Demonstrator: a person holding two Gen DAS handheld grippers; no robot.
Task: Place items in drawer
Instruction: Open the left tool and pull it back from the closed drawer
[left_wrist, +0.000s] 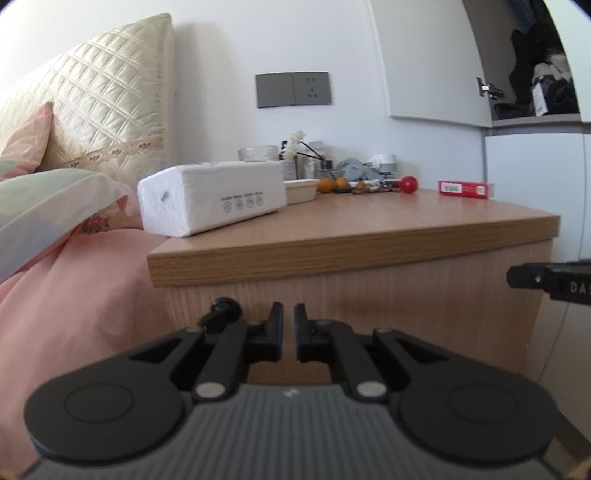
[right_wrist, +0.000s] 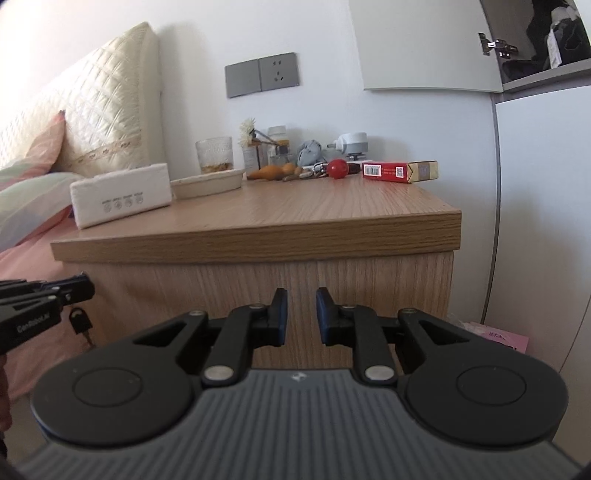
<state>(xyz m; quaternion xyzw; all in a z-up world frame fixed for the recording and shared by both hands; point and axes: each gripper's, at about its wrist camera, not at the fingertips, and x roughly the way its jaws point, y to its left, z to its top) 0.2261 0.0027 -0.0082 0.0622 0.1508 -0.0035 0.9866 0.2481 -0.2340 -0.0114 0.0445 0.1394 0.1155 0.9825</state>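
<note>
A wooden nightstand (left_wrist: 369, 229) (right_wrist: 280, 221) stands next to the bed. Its drawer front (left_wrist: 424, 291) (right_wrist: 369, 288) is shut. A black knob (left_wrist: 223, 308) (right_wrist: 79, 321) sticks out of the front at the left. My left gripper (left_wrist: 289, 314) is close in front of the drawer, just right of the knob, its jaws nearly together and holding nothing. It also shows in the right wrist view (right_wrist: 79, 290). My right gripper (right_wrist: 301, 302) is in front of the drawer's middle, jaws a little apart and empty. On top lie a red box (left_wrist: 465, 189) (right_wrist: 399, 171), a red ball (left_wrist: 409, 184) (right_wrist: 338, 168) and a white tissue pack (left_wrist: 212, 197) (right_wrist: 122, 197).
At the back of the top stand a glass (right_wrist: 214, 155), a shallow bowl (right_wrist: 208, 182), small oranges (left_wrist: 332, 184), bottles, keys and a charger. A bed with pink sheets (left_wrist: 74, 314) and pillows is on the left. A wardrobe (right_wrist: 543, 184) is on the right, its upper door open.
</note>
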